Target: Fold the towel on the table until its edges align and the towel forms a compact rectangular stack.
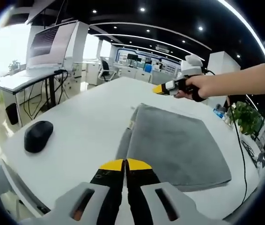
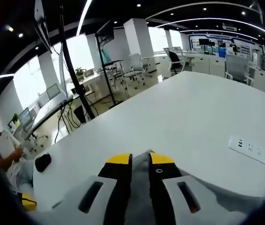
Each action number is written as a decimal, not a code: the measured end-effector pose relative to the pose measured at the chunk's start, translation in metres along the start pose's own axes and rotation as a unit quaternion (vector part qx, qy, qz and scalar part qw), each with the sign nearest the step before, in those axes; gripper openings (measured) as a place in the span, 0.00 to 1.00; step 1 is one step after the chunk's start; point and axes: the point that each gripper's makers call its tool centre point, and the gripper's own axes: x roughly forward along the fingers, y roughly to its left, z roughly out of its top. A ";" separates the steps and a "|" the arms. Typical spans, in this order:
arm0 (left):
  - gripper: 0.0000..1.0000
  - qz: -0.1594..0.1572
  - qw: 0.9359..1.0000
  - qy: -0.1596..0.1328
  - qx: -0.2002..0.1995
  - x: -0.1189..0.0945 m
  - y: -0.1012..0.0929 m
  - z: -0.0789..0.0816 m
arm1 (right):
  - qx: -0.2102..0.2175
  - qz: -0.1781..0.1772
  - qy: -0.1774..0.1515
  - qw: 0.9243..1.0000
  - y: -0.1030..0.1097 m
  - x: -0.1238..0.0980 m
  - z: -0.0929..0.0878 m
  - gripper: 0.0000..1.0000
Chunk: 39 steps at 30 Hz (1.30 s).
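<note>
A grey towel (image 1: 174,140) lies folded into a rough rectangle on the white table (image 1: 85,126), with a narrow underlayer showing along its left edge. My left gripper (image 1: 125,165) hovers at the towel's near corner, its yellow-tipped jaws pressed together with nothing between them. A hand holds my right gripper (image 1: 160,88) above the towel's far edge. In the right gripper view, the right gripper (image 2: 140,159) shows a narrow gap between its jaws, holding nothing. Part of the grey towel (image 2: 139,199) shows beneath them.
A black mouse (image 1: 38,136) rests on the table to the left of the towel, also seen as the mouse (image 2: 42,162). A white power strip (image 2: 254,149) lies on the table at the right. Desks, chairs and monitors stand beyond the table, and a person (image 2: 1,145) sits at left.
</note>
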 end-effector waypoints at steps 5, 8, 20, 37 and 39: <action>0.03 -0.002 1.000 -0.003 0.015 -0.003 -0.003 0.001 | 0.002 -0.001 0.001 1.000 0.000 -0.016 -0.006 0.15; 0.06 -0.009 1.000 0.002 0.027 -0.006 -0.011 -0.003 | 0.001 -0.003 0.005 1.000 -0.001 -0.027 -0.010 0.16; 0.23 -0.105 0.990 -0.010 0.089 -0.005 -0.080 0.006 | -0.011 -0.014 0.013 1.000 -0.029 -0.073 -0.010 0.20; 0.50 -0.221 0.960 0.009 0.170 -0.008 -0.185 -0.001 | -0.004 -0.040 0.017 0.999 -0.084 -0.135 -0.029 0.30; 0.55 -0.230 0.957 0.020 0.174 -0.005 -0.191 -0.008 | -0.002 -0.045 0.021 0.999 -0.091 -0.140 -0.034 0.32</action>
